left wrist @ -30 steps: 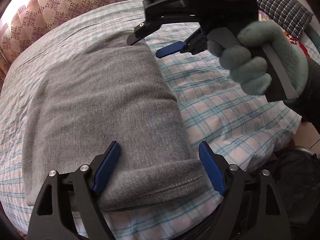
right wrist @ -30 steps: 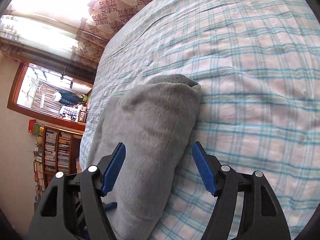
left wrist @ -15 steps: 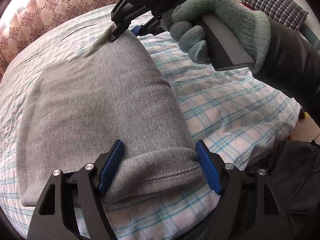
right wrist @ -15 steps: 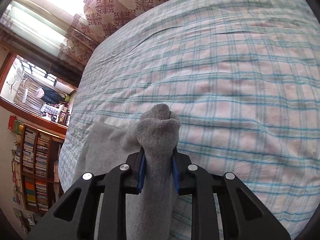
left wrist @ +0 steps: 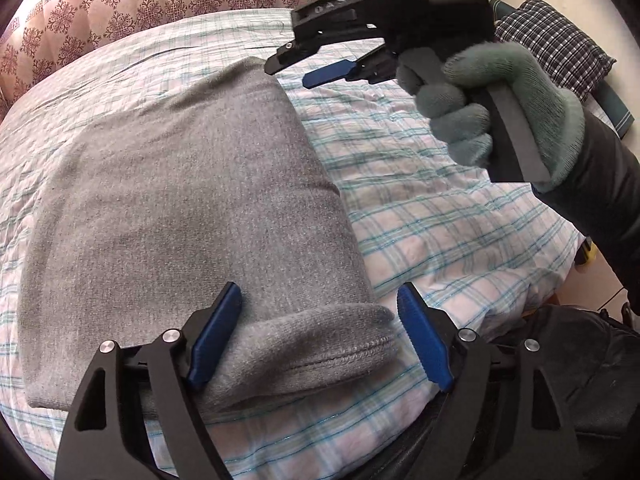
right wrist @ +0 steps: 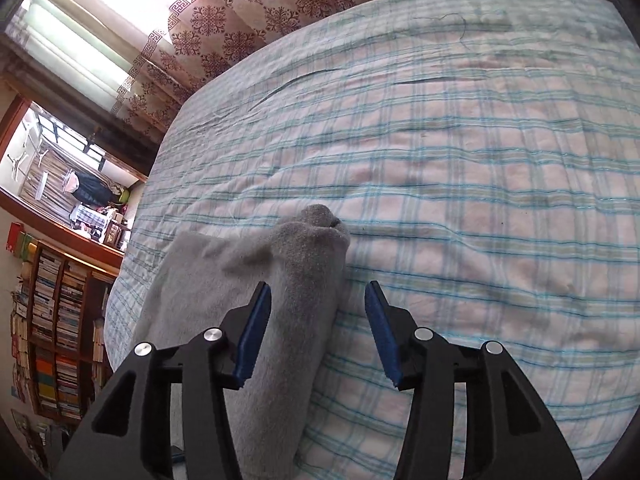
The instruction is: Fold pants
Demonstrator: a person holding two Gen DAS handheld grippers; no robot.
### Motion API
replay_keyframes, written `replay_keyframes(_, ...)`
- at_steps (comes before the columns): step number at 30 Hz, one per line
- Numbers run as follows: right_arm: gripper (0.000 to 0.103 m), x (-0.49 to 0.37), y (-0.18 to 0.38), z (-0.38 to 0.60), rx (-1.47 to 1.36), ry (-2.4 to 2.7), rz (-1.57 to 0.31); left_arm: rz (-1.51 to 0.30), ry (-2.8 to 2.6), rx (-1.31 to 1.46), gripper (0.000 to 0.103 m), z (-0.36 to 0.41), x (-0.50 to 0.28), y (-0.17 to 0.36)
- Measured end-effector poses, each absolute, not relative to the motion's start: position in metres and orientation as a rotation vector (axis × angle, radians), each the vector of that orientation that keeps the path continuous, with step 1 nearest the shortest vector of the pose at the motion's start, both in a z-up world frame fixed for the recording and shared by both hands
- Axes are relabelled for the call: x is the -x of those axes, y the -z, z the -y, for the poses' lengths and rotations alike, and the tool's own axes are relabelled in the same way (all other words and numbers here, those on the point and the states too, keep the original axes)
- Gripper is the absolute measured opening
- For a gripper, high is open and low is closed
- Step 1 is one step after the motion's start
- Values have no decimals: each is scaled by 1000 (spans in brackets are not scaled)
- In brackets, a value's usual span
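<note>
Straddling the near hem, my left gripper [left wrist: 320, 336] has its jaws spread wide and opening a touch more. The rolled, stitched edge of the pants [left wrist: 180, 208] lies between the blue pads; the left pad seems to rest against the cloth and the right pad stands clear of it, so I read no grip here. I judge that I keep this end bracketed so it is ready to pinch or pin while the other end is being set.

My right gripper [right wrist: 316, 332] is partway open with its jaws parting. A bunched ridge of the grey cloth runs up between them, hugging the left pad, with a clear gap to the right pad, so nothing is being squeezed. The puckered tip beyond the fingers looks to me like the mark of a pinch just let go, though I can only guess at that. Seen from the left wrist, the gloved hand [left wrist: 500, 112] holds that tool just above the far right corner of the garment.

The pants lie as a thick grey rectangle on the checked bed sheet [right wrist: 480, 200], long edge running near to far, already doubled by the look of the thickness. A patterned curtain [left wrist: 160, 0] hangs beyond the bed, and bookshelves [right wrist: 52, 340] stand off to the left.
</note>
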State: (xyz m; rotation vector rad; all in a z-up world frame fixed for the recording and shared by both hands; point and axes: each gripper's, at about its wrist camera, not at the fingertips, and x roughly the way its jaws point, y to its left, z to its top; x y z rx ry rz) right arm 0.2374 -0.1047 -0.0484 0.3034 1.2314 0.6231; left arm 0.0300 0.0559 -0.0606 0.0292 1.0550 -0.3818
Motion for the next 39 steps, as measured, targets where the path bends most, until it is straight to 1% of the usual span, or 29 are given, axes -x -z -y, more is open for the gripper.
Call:
replay_keyframes(4,50,-197,37,120,-262,-659,-1231,-1051,391,-27,85,-56,-31,60)
replay_keyframes(11,50,-134,67,117,-346,-790,-1413,-1044,410,-50,85,-54,-25,62)
replay_keyframes(15,50,-140,82,118,-398,-755,-1416,-1050,415,-78,85,-51,-22,66)
replay_keyframes(18,49,-152,82,119,-438,-726,-1392,-1046,412,-112,85,-45,-19,67)
replay_keyframes(22,50,-157,74,120,-462,-715,-1361,-1021,447,-47,85,-56,-20,57)
replay_keyframes(25,50,-165,68,123,-485,-703,-1341,-964,446,11,86,-71,-21,39)
replay_keyframes(27,50,-170,67,123,-499,-696,-1343,-928,403,14,93,-83,-24,26)
replay_keyframes(28,53,-172,67,121,-503,-695,-1345,-914,374,19,98,-91,-27,19)
replay_keyframes(29,54,-172,66,119,-502,-695,-1348,-902,349,29,99,-100,-30,13)
replay_keyframes(31,61,-171,66,112,-489,-699,-1348,-891,303,57,99,-119,-36,3)
replay_keyframes(35,63,-163,68,107,-462,-694,-1357,-912,162,143,100,-167,-58,1)
replay_keyframes(39,64,-160,70,101,-466,-678,-1368,-977,63,329,100,-226,-80,18)
